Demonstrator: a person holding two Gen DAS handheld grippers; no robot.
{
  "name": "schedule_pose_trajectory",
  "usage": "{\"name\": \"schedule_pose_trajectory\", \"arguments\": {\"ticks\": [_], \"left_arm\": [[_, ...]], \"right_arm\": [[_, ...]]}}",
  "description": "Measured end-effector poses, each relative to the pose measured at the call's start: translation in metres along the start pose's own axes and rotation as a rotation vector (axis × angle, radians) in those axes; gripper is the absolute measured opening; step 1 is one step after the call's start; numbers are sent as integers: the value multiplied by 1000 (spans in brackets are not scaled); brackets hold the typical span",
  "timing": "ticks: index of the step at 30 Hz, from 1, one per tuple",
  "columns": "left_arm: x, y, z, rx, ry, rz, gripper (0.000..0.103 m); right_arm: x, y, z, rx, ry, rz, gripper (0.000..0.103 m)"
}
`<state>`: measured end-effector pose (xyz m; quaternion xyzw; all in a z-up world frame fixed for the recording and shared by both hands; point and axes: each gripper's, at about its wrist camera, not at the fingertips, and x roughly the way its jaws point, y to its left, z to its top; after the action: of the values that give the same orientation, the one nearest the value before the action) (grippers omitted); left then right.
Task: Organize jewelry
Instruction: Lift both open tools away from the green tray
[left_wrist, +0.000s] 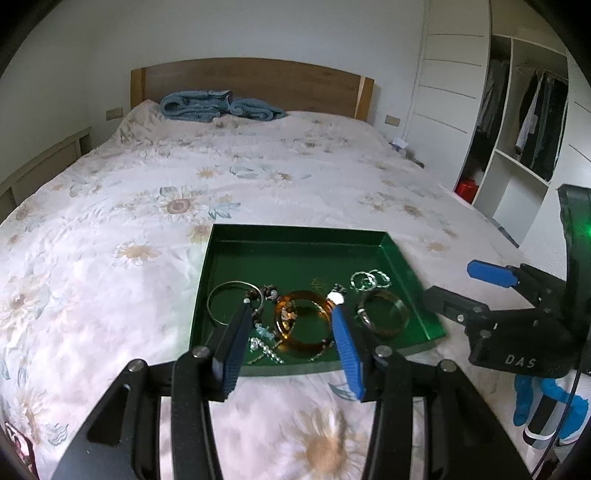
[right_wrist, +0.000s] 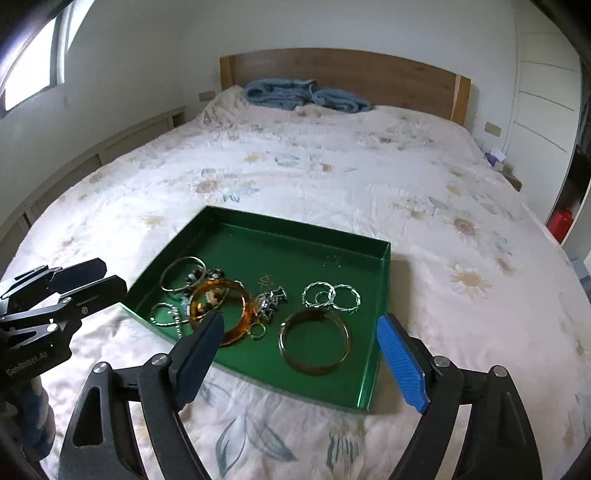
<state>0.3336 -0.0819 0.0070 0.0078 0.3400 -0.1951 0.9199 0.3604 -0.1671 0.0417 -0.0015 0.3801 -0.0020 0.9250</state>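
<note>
Left wrist view: a shallow dark green rectangular tray (left_wrist: 295, 236) was recorded lying on a floral white bedspread (left_wrist: 110, 221), with all visible jewelry gathered inside it. Listed within were a translucent amber resin bangle (left_wrist: 303, 325), a thin silver wire hoop bangle (left_wrist: 225, 301), a broad gold-brown metal bangle (left_wrist: 384, 314), a cluster of small twisted silver rings (left_wrist: 369, 279), and a tangle of beaded chain and charms (left_wrist: 264, 343) that could not be sorted into single pieces. The left gripper (left_wrist: 291, 314) was held with its fingers spread apart, framing the amber bangle and clamped on nothing; whether the tips touched the tray could not be told. The right gripper (right_wrist: 299, 328) was likewise held wide apart above the near edge of the tray, straddling the gold-brown bangle (right_wrist: 314, 341), with nothing grasped. A folded blue knitted blanket (right_wrist: 306, 94) was noted at the wooden headboard (right_wrist: 369, 70), well apart from the work. Risks were judged as follows: the amber bangle overlapped the chain tangle, so neighbouring pieces could be dragged out if it were lifted; smooth rounded bangles could slip from flat finger pads; the light tray could be tipped or shifted on the soft bedding if its rim were pressed.
</note>
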Motion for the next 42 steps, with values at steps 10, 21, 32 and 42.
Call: {"name": "schedule_pose_trajectory", "arguments": {"ticks": [10, 21, 32, 42], "left_arm": [[-56, -10, -7, 0, -47, 2, 53], [-135, -25, -30, 29, -217, 74, 53], [-191, -31, -64, 62, -261, 171, 53], [-210, -21, -98, -11, -204, 208, 54]], "right_arm": [[-62, 4, -15, -1, -56, 3, 89], [-137, 21, -42, -33, -140, 34, 96], [-208, 26, -76, -62, -232, 51, 99], [-230, 31, -114, -67, -257, 41, 100]]}}
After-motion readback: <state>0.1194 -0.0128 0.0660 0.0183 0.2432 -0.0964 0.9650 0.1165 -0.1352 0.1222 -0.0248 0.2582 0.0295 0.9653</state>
